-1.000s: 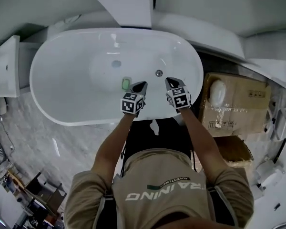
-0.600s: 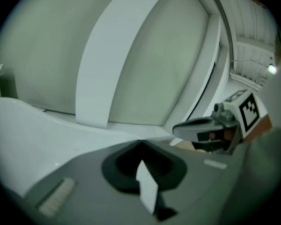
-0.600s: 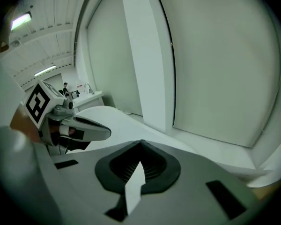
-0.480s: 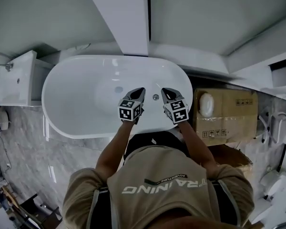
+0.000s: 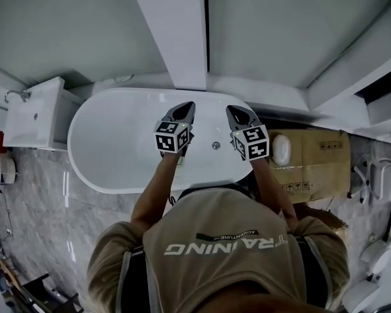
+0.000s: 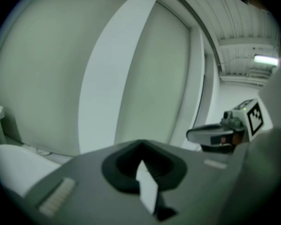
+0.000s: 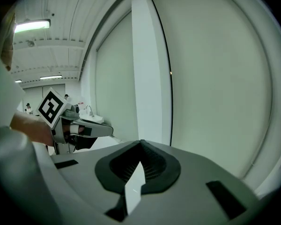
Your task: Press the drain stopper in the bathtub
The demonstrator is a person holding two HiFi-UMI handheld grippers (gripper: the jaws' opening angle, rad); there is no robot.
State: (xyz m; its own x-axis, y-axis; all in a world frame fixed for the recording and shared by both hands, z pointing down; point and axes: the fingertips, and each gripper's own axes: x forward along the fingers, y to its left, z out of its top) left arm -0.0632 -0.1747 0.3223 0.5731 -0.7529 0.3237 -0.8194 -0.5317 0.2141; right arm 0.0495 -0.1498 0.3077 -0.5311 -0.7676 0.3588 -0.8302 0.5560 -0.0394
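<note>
Over the last 1 second the person has straightened up. The white bathtub point(image 5: 114, 155) has shrunk and slid lower in the head view, and more of the wall and its white pillar point(image 5: 176, 38) now fills the top. Both tools have risen with the body. They used to dip toward the near rim of the tub; now they are held up and level over it.

The left tongs point(image 5: 185, 108) and the right tongs point(image 5: 235, 112) both point at the wall rather than down. Each gripper view shows only wall panels beyond its tip, plus the other tool off to one side. The left tongs point(image 6: 140, 143) are pinched together with nothing between them, and so are the right tongs point(image 7: 141, 142).

The drain stopper showed a moment ago as a pale round disc on the tub floor. It is now covered in the head view by the left tool's marker cube. Only a small chrome fitting point(image 5: 216, 145) on the near wall of the tub shows between the 2 tools, and it is probably the overflow.

Neither tip is near the tub floor, so no press is happening now. This looks like a withdrawal. Whether the stopper sits down or up cannot be read from here.
</note>
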